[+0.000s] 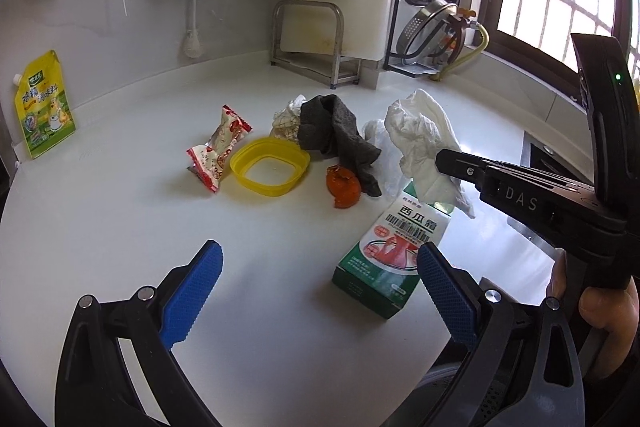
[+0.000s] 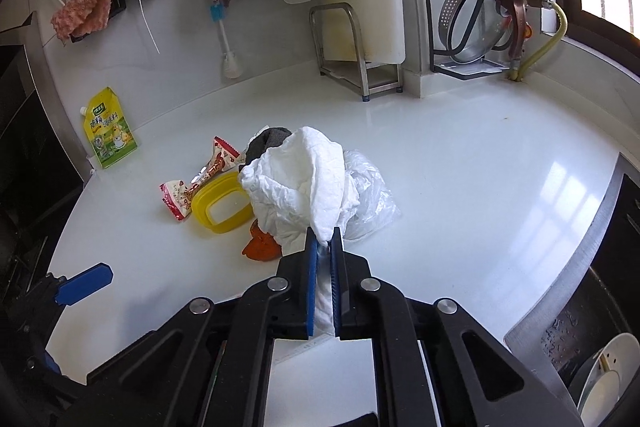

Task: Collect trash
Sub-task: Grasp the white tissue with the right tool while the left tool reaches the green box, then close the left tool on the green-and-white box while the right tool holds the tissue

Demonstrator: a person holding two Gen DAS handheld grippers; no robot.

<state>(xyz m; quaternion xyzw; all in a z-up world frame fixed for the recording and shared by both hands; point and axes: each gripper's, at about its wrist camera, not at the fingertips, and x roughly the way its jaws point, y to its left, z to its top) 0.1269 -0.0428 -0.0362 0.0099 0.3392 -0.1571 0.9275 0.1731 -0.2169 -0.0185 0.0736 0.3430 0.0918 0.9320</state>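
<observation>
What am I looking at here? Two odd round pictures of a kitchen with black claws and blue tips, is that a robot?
No robot: a person holds two hand-operated claws, each carrying a wide-angle camera looking along its fingers. One picture is from the left gripper, which is open and empty. The other is from the right gripper, shut on a crumpled white tissue. On the white counter lie a snack wrapper, yellow plastic ring, dark cloth, orange scrap, clear plastic bag and green box.
</observation>
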